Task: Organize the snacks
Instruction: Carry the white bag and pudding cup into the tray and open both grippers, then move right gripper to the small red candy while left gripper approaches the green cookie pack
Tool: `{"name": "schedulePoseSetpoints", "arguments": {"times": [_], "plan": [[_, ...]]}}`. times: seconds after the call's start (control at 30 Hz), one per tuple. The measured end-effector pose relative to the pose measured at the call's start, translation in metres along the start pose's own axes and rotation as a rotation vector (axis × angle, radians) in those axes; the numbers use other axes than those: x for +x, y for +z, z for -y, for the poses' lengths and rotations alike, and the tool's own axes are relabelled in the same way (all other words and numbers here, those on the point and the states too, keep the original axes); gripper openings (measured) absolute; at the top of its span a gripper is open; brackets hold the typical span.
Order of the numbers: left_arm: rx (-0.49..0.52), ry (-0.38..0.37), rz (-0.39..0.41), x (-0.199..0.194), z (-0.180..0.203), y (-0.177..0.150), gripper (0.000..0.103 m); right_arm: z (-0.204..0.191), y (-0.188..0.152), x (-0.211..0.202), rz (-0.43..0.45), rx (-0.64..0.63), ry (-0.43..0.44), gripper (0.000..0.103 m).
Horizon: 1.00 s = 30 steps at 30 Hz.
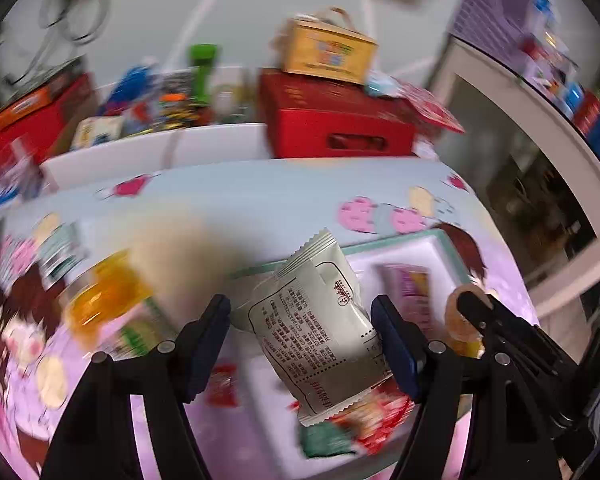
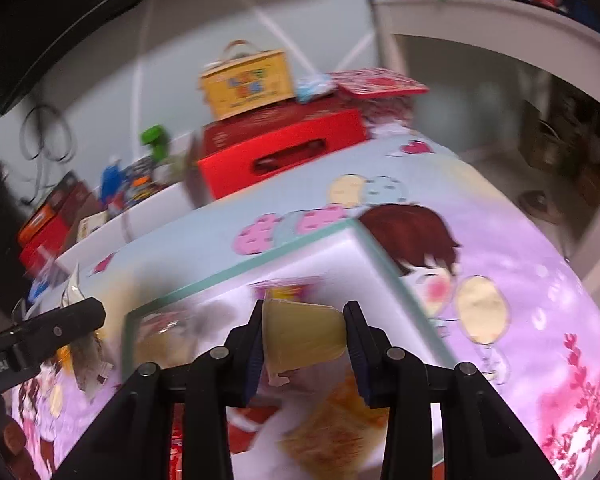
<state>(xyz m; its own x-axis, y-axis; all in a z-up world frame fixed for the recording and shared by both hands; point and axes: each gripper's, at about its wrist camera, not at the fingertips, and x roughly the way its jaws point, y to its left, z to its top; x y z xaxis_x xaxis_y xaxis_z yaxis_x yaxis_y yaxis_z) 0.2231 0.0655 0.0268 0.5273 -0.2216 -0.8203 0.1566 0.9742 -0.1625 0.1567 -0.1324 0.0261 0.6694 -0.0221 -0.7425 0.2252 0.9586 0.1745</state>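
My left gripper [image 1: 300,306] hangs open above a white tray with a teal rim [image 1: 416,240]. A pale green snack packet [image 1: 320,320] sits between the fingers, against the right one and clear of the left one. My right gripper [image 2: 305,314] is shut on a yellow jelly cup [image 2: 304,336] over the same tray [image 2: 268,266]. It also shows at the right of the left wrist view, with its jelly cup [image 1: 458,316]. The tray holds a purple packet [image 1: 408,284] and red packets [image 1: 380,424]. An orange jelly cup [image 1: 100,304] lies on the tablecloth to the left.
A red box [image 1: 332,124] with a yellow carry box [image 1: 328,50] on top stands at the table's back. A white bin [image 1: 156,154] of mixed snacks and a green bottle [image 1: 204,72] are beside it. A white cabinet [image 1: 540,128] stands to the right. Both views are motion-blurred.
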Motion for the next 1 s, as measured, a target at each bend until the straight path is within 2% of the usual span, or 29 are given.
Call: {"name": "schedulePoseSetpoints", "arguments": {"times": [0.17, 0.37, 0.57, 0.8, 0.87, 0.9, 0.93, 1.0], "plan": [[0.081, -0.005, -0.043, 0.027, 0.041, 0.017, 0.074, 0.023, 0.003, 0.009, -0.015, 0.045, -0.013, 0.040], [0.117, 0.018, -0.099, 0.060, 0.063, 0.024, 0.074, 0.029, -0.002, 0.025, -0.054, 0.045, -0.014, 0.040], [0.088, 0.051, -0.135, 0.073, 0.063, 0.022, 0.075, 0.030, -0.005, 0.034, -0.080, 0.048, -0.018, 0.042], [0.033, 0.054, -0.116, 0.061, 0.053, 0.023, 0.076, 0.029, -0.002, 0.030, -0.065, 0.045, -0.018, 0.042], [0.022, 0.061, -0.095, 0.052, 0.048, 0.022, 0.079, 0.028, -0.002, 0.030, -0.069, 0.044, -0.026, 0.053], [0.012, 0.062, -0.085, 0.048, 0.045, 0.022, 0.087, 0.027, -0.002, 0.029, -0.072, 0.043, -0.028, 0.058], [0.000, 0.066, -0.073, 0.044, 0.041, 0.020, 0.089, 0.027, -0.002, 0.029, -0.075, 0.042, -0.031, 0.065], [-0.023, 0.087, -0.056, 0.036, 0.033, 0.017, 0.089, 0.025, -0.003, 0.030, -0.085, 0.038, -0.038, 0.066]]}}
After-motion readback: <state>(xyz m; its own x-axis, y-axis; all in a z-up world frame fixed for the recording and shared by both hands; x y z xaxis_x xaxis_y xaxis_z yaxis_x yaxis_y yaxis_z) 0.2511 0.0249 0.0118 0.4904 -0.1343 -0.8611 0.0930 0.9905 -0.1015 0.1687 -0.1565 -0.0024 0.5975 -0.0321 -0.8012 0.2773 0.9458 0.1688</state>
